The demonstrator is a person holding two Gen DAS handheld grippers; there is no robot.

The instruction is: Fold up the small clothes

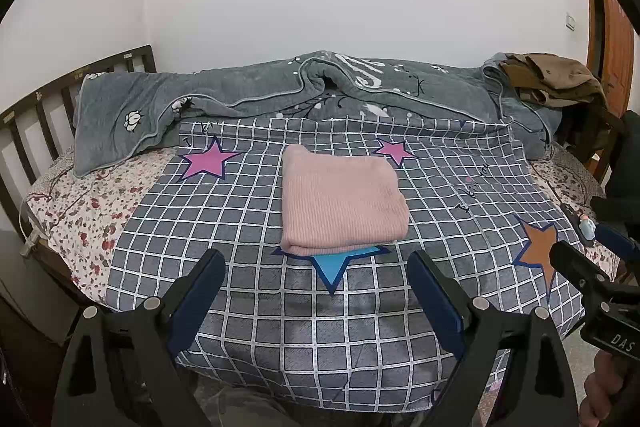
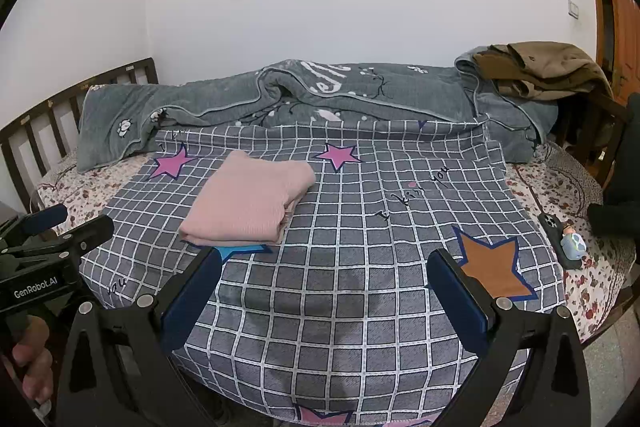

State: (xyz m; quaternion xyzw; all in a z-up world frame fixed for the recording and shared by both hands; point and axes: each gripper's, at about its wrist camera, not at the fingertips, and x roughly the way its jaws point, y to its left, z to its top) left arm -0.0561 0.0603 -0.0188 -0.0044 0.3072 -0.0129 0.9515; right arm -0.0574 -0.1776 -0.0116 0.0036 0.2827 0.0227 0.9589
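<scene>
A pink knit garment (image 1: 342, 203) lies folded into a neat rectangle on the grey checked cloth (image 1: 248, 227) with stars; it also shows in the right wrist view (image 2: 250, 205). My left gripper (image 1: 318, 267) is open and empty, held back from the garment's near edge. My right gripper (image 2: 326, 267) is open and empty, to the right of the garment and clear of it. The right gripper (image 1: 592, 259) also shows at the right edge of the left wrist view, and the left gripper (image 2: 60, 227) at the left edge of the right wrist view.
A grey quilt (image 1: 248, 95) is bunched along the far side of the bed. Brown clothes (image 1: 552, 79) lie at the far right. A small figurine (image 2: 572, 245) and a dark phone (image 2: 550, 227) rest on the floral sheet (image 1: 84, 211). A wooden headboard (image 1: 48, 107) stands at left.
</scene>
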